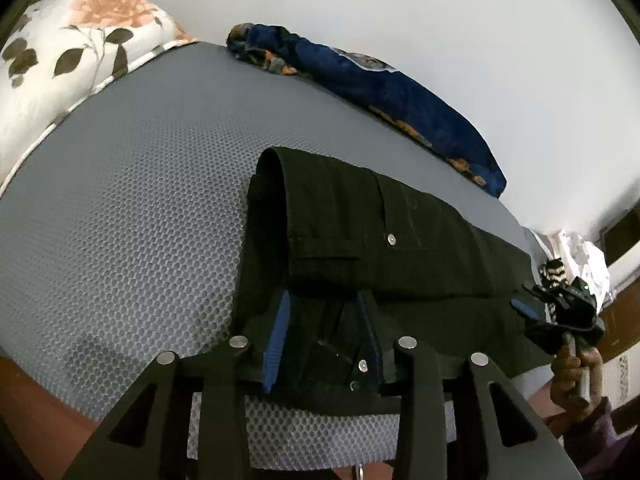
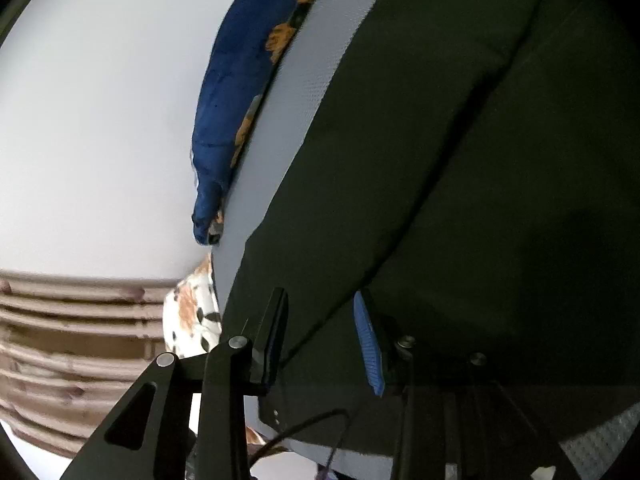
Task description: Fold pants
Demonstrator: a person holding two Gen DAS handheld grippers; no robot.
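Note:
Black pants (image 1: 400, 232) lie folded on the grey mesh mattress (image 1: 140, 200), the top layer doubled back with a rounded fold at the far left. My left gripper (image 1: 324, 312) stands open at the near edge, its blue pads either side of the waistband area with the rivets, not pressing it. In the right wrist view the pants (image 2: 460, 160) fill the right half. My right gripper (image 2: 320, 320) is open, and a straight edge of the cloth runs between its pads. A hand (image 1: 572, 368) holds that right gripper (image 1: 560, 308) at the pants' right end.
A rolled blue floral blanket (image 1: 380, 88) lies along the far edge of the mattress by the white wall. A white floral pillow (image 1: 72, 40) sits at the far left. White and striped clutter (image 1: 580, 264) lies beyond the right end. The brown striped fabric (image 2: 60, 340) hangs behind.

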